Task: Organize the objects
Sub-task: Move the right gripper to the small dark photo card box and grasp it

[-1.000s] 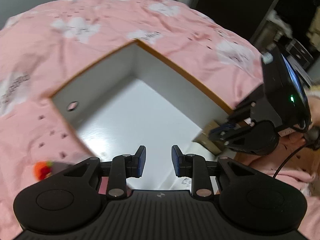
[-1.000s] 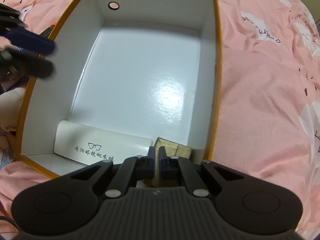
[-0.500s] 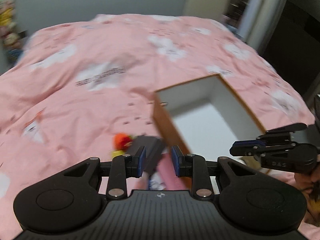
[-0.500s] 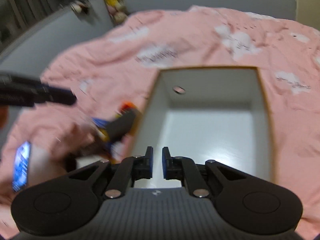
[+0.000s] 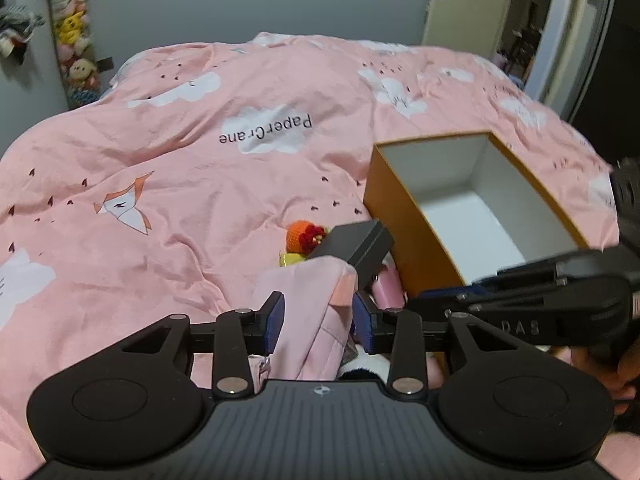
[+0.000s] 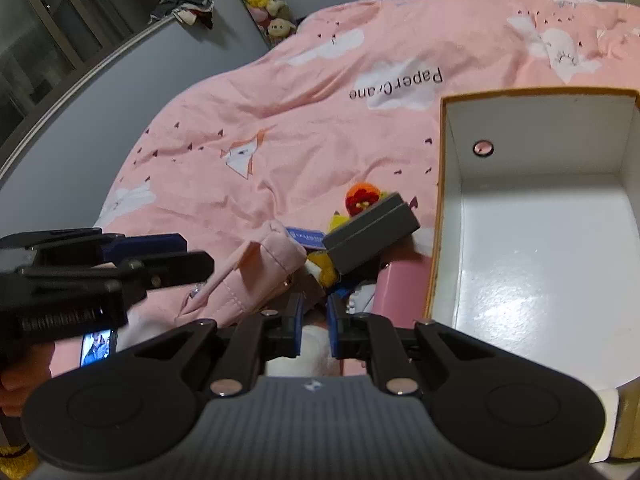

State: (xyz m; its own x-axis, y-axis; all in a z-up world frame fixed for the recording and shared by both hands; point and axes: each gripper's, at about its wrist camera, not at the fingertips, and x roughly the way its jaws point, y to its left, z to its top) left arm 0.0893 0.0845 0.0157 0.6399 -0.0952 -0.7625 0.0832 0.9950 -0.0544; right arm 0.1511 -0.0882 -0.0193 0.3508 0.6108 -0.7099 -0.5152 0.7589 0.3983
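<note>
An orange box with a white inside lies open on the pink bed. Left of it is a pile: a grey case, a pink pouch, an orange knitted toy, a yellow toy, a blue card and a pink item. My left gripper is open above the pink pouch. My right gripper is open a little, empty, above the pile's near edge. Each gripper shows in the other's view.
The pink quilt covers the whole bed. A phone with a lit screen lies at the near left. Plush toys hang on the grey wall. A doorway is at the far right.
Both grippers have pulled back and up from the box and swung left over the pile. The right gripper's fingers have parted slightly.
</note>
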